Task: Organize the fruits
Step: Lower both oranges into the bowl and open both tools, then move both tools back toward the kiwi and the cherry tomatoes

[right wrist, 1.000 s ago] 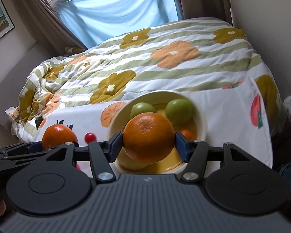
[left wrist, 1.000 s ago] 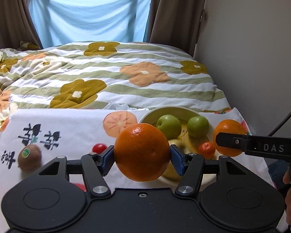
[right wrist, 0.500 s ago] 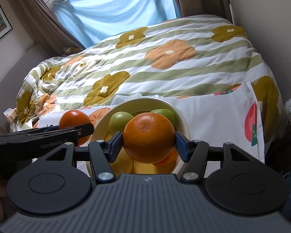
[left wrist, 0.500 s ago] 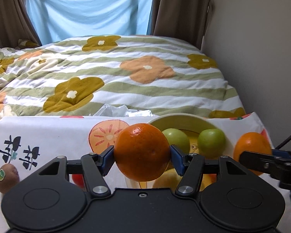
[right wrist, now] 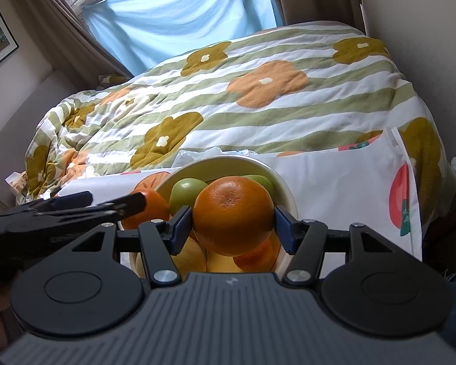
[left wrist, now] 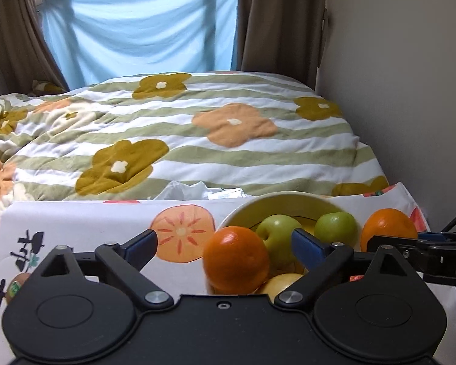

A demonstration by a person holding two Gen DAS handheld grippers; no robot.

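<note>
My left gripper (left wrist: 225, 245) is open, its blue pads wide apart. An orange (left wrist: 235, 259) lies free between them at the near left edge of the cream bowl (left wrist: 276, 200). The bowl holds two green apples (left wrist: 278, 237) (left wrist: 336, 228) and yellow fruit (left wrist: 281, 284). My right gripper (right wrist: 233, 223) is shut on a second orange (right wrist: 233, 214), held over the bowl (right wrist: 284, 188). That orange also shows in the left wrist view (left wrist: 387, 228). The left gripper and the freed orange (right wrist: 153, 205) show at the left of the right wrist view.
The bowl stands on a white cloth (left wrist: 76, 222) printed with fruit. A kiwi (left wrist: 16, 283) lies on the cloth at the far left. Behind is a bed with a striped flowered quilt (left wrist: 182, 130), with a wall (left wrist: 410, 91) to the right.
My left gripper moved right to the bowl and opened, letting go of its orange at the bowl's left edge. My right gripper moved in over the bowl with its orange.
</note>
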